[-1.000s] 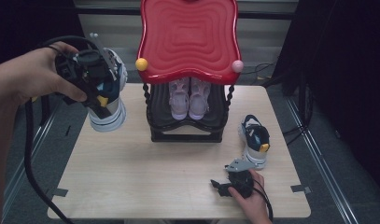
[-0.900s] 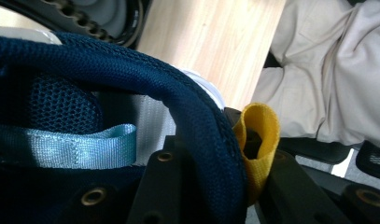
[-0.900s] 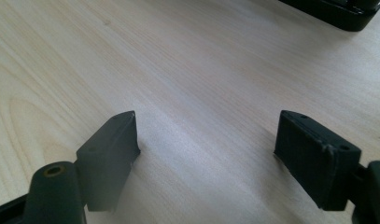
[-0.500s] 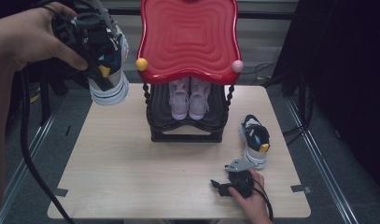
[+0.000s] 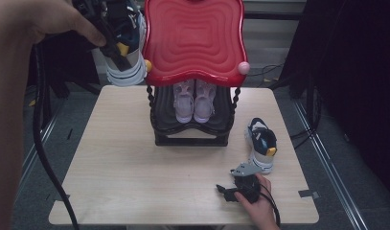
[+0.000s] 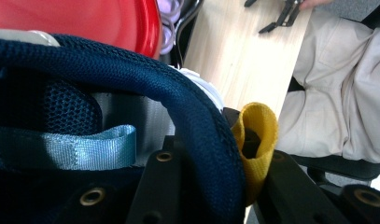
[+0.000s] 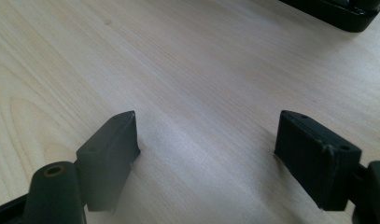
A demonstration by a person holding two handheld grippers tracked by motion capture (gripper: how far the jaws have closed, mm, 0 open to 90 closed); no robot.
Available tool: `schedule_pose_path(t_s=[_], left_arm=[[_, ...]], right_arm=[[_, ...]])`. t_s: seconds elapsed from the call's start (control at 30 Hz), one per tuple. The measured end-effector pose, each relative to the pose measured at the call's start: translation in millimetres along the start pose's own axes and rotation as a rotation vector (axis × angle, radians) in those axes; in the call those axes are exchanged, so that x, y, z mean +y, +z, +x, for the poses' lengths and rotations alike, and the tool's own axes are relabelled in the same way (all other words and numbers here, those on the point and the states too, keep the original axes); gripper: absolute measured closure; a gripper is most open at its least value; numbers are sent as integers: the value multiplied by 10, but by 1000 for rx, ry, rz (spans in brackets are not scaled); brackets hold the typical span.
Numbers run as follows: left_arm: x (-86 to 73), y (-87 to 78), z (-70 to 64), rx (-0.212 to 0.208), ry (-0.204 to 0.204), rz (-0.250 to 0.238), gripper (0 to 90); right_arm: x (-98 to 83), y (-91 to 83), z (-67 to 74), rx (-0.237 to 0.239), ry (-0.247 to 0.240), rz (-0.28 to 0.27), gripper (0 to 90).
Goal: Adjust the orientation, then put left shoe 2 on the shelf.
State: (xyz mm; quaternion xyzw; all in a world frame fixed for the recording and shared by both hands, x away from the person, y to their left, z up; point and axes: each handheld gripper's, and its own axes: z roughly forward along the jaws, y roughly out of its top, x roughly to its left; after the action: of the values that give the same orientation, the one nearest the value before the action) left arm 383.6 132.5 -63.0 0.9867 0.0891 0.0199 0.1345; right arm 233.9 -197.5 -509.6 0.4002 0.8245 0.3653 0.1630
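My left fingers (image 6: 211, 186) were clamped on the padded navy collar of a sneaker (image 5: 125, 52), right beside its yellow heel loop (image 6: 255, 140), and I held it in the air at the near left corner of the red top shelf (image 5: 195, 38) of the shoe rack. From that grip the shoe hung with its long axis pointing down and away from my fingers, toe and white sole lowest, and the shelf lay just to the right of it at about the same height. By my judgement the coming move turned on that: the sole had to swing level and travel right over the red rim. My right fingers (image 7: 206, 154) stood wide open with nothing between them, resting low over the counter (image 5: 135, 158), with the matching sneaker (image 5: 260, 143) just beyond them, far nearer to that hand than the shelf was.
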Motion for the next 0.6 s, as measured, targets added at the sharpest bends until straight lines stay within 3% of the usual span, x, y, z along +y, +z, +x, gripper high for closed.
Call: schedule_pose_path(t_s=[0.37, 0.6], left_arm=[[426, 52, 58, -14, 58, 12, 770], [635, 169, 138, -22, 65, 19, 769]], right_arm=[[3, 3, -6, 5, -4, 0, 207], [3, 2, -6, 6, -3, 1, 207]])
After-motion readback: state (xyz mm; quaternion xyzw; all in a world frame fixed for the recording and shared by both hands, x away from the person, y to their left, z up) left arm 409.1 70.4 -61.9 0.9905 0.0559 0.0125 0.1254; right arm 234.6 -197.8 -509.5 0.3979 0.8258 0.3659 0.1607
